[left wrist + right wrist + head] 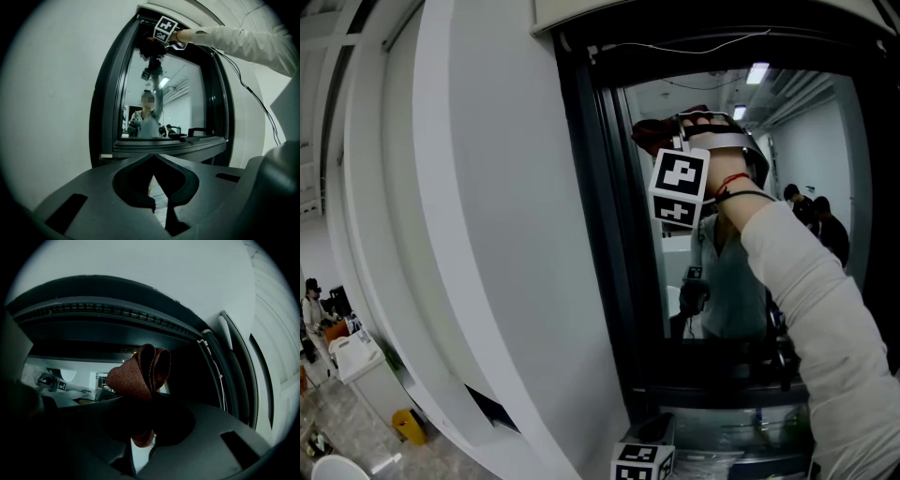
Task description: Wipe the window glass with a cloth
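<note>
Our right gripper (670, 141) has its jaws clamped on the bunched red cloth (138, 371), up at the top left corner of the window glass (811, 159), just under the frame (117, 319). Nearly all the pane lies below and to its right, so we judge the stroke should run that way. Our left gripper (153, 161), jaws together and empty, hangs low, well apart.

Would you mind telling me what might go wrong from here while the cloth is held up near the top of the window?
1. The cloth is bunched and pinched only at its lower end by the right gripper; pressing it on the window glass may pull it loose.
2. It sits close under the top frame, so the hard jaws could knock the frame.
3. The cable hangs beside the window and might snag.
</note>
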